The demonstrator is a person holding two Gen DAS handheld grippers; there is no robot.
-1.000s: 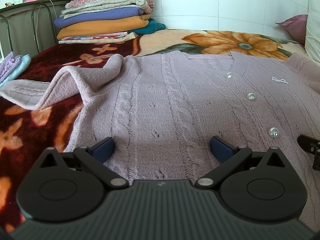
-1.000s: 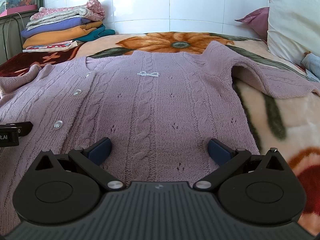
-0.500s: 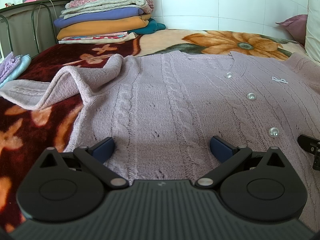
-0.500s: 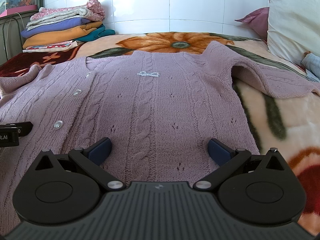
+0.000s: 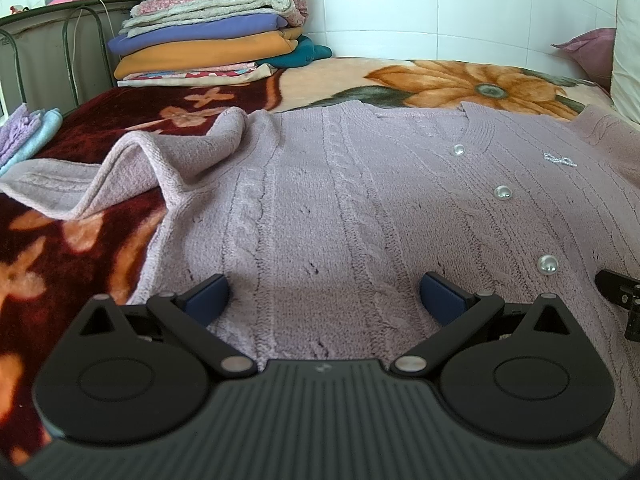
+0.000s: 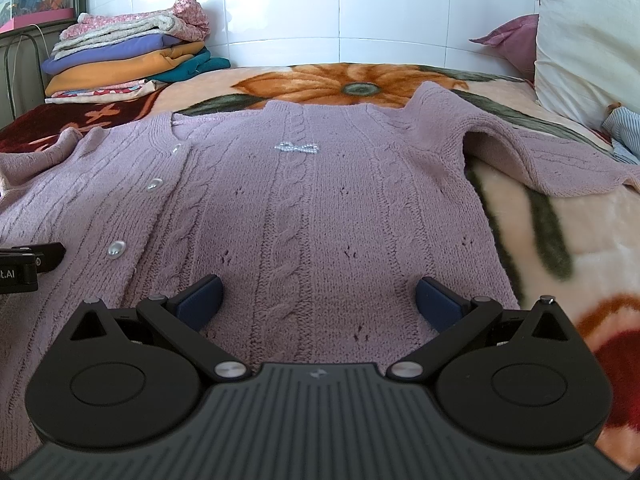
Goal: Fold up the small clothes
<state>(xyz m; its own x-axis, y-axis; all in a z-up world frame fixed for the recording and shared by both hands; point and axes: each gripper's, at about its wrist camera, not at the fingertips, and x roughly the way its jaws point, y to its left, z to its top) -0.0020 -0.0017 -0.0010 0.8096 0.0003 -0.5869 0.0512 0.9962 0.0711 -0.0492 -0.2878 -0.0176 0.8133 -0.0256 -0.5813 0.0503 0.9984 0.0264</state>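
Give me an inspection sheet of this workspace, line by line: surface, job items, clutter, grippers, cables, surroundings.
Surface: floral plush blanket covering the bed.
Job's things: lilac cable-knit cardigan spread flat, front up, pearl buttons closed, beaded bow on the chest; both sleeves lie out to the sides, unfolded.
Clutter: stack of folded clothes at the far corner; small lilac and blue cloths at the left edge.
Grippers: left gripper and right gripper open, empty, low over the hem.
Cables: thin white wire over the metal bed frame.
Surroundings: white tiled wall, white pillow, pink pillow.
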